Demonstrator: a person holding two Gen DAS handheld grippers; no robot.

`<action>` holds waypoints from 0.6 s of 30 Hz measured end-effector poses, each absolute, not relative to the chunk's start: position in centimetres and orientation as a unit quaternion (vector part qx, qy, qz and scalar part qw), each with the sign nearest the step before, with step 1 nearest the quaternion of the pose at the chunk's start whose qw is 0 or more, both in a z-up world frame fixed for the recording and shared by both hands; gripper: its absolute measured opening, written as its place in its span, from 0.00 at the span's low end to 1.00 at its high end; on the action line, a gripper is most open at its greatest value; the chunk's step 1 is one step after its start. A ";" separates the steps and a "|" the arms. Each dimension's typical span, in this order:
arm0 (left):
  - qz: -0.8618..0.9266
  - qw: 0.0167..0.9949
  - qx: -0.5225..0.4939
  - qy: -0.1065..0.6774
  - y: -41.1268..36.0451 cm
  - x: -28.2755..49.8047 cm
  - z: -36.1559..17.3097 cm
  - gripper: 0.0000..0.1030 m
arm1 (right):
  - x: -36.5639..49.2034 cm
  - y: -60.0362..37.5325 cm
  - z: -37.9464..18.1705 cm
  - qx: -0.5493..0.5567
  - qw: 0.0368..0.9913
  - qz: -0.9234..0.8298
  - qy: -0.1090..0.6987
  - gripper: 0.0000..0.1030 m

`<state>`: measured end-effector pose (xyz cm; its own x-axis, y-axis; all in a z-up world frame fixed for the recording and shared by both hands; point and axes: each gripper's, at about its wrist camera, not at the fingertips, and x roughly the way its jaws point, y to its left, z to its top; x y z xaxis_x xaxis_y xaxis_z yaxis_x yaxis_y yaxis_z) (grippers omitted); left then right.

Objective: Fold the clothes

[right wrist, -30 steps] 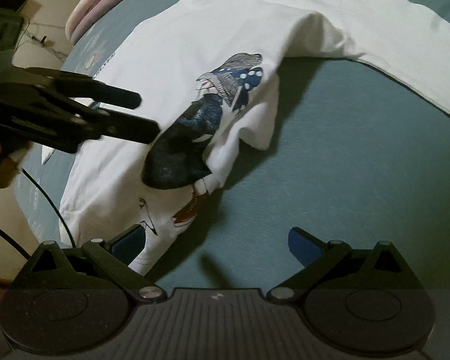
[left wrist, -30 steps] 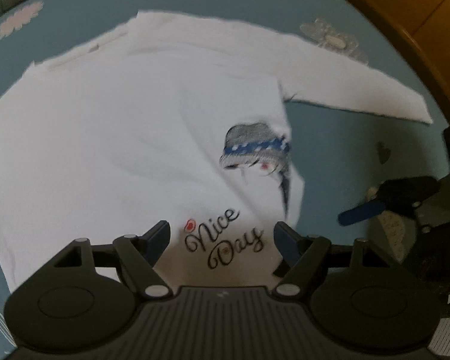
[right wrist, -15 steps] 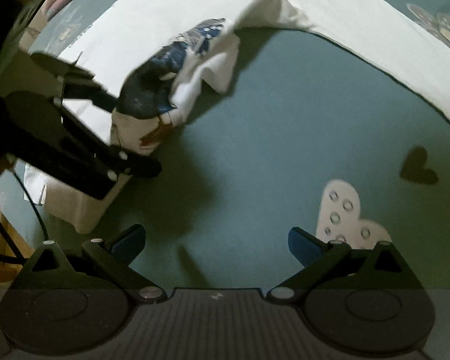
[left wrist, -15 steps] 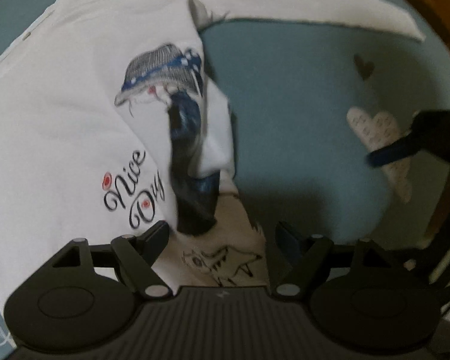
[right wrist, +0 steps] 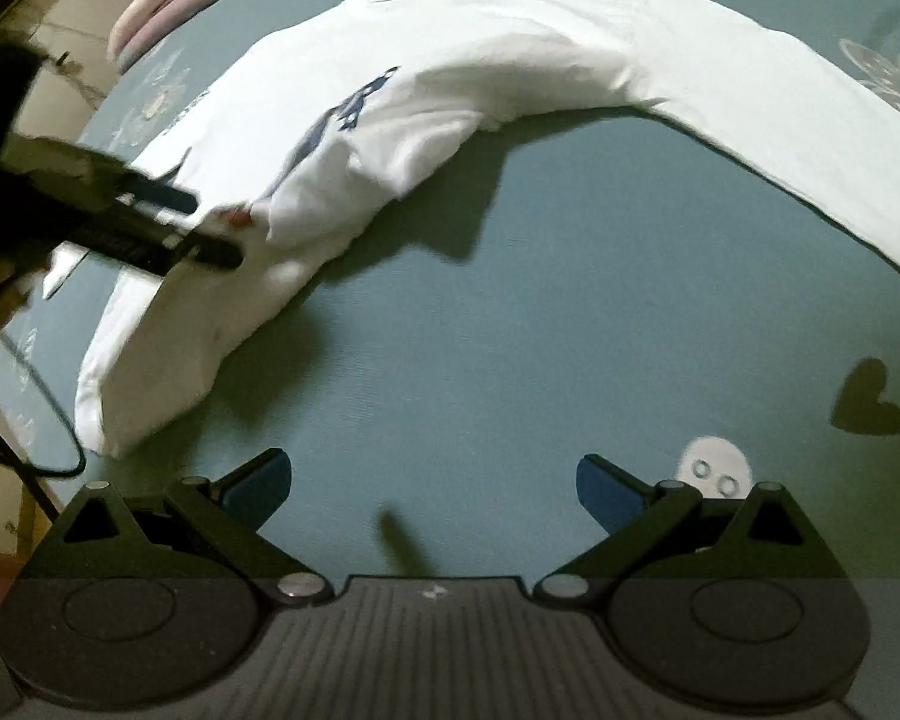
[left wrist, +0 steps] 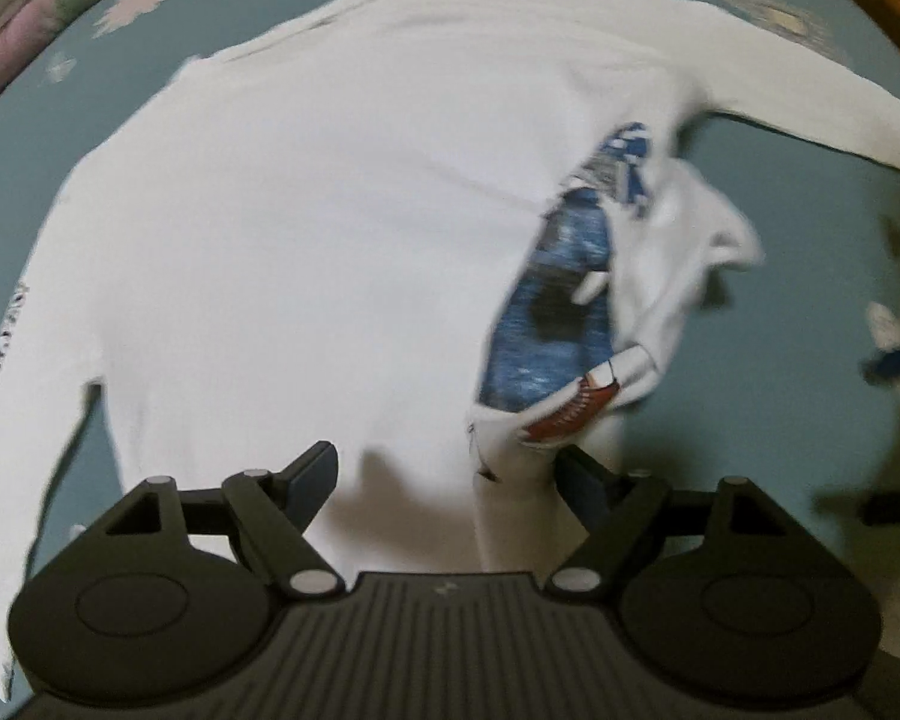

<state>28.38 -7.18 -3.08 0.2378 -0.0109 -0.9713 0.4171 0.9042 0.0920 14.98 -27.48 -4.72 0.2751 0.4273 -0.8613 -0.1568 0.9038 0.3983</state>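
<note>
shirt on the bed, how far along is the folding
Early. Done: one side of the white shirt is turned over, showing the blue print, but it lies bunched. In hand: nothing gripped; the left tool is opening above the hem, and the right tool is open over the bare teal sheet. Left: the outstretched sleeve, the other side and the final fold.

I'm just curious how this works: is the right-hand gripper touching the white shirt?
Apart. The right wrist view shows the right gripper open over bare teal sheet, clear of the white shirt.
</note>
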 end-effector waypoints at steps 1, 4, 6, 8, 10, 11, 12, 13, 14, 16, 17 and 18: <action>-0.130 0.768 0.171 0.604 -6.7 28.9 -3.7 0.79 | 15.1 -27.4 -4.7 0.116 0.789 0.191 0.573 1.00; -0.124 0.761 0.158 0.617 -5.5 30.4 -5.8 0.80 | 15.2 -26.8 -4.4 0.107 0.784 0.210 0.574 1.00; -0.127 0.759 0.150 0.620 -5.1 31.0 -6.3 0.87 | 15.4 -26.4 -4.0 0.102 0.784 0.222 0.570 1.00; -0.140 0.759 0.152 0.617 -4.5 31.1 -6.4 0.90 | 16.1 -25.9 -3.7 0.098 0.788 0.235 0.560 1.00; -0.143 0.760 0.135 0.620 -3.8 31.1 -6.4 0.90 | 17.3 -25.3 -3.5 0.092 0.795 0.249 0.545 1.00; -0.141 0.760 0.127 0.622 -3.5 31.1 -6.5 0.90 | 17.9 -25.1 -3.4 0.089 0.798 0.255 0.538 1.00; -0.140 0.760 0.122 0.622 -3.4 31.0 -6.5 0.90 | 18.4 -24.8 -3.3 0.087 0.801 0.262 0.531 1.00; -0.140 0.761 0.121 0.621 -3.3 30.9 -6.4 0.90 | 19.4 -24.4 -3.3 0.087 0.805 0.268 0.522 1.00; -0.141 0.762 0.122 0.620 -3.2 30.8 -6.3 0.90 | 20.1 -24.1 -3.3 0.086 0.810 0.271 0.513 1.00; -0.147 0.765 0.118 0.616 -3.0 30.5 -5.8 0.88 | 22.0 -23.3 -3.3 0.080 0.821 0.277 0.493 1.00; -0.150 0.767 0.113 0.614 -2.8 30.3 -5.4 0.87 | 22.7 -22.9 -3.4 0.081 0.822 0.283 0.487 1.00; -0.153 0.769 0.106 0.612 -2.5 30.2 -5.1 0.87 | 23.5 -22.6 -3.6 0.085 0.822 0.290 0.484 1.00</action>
<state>30.19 -2.48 -5.11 0.2045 -0.1049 -0.9732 0.3653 0.9306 -0.0235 23.46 -22.60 -3.59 0.3646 0.5580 -0.7454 -0.3939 0.8178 0.4196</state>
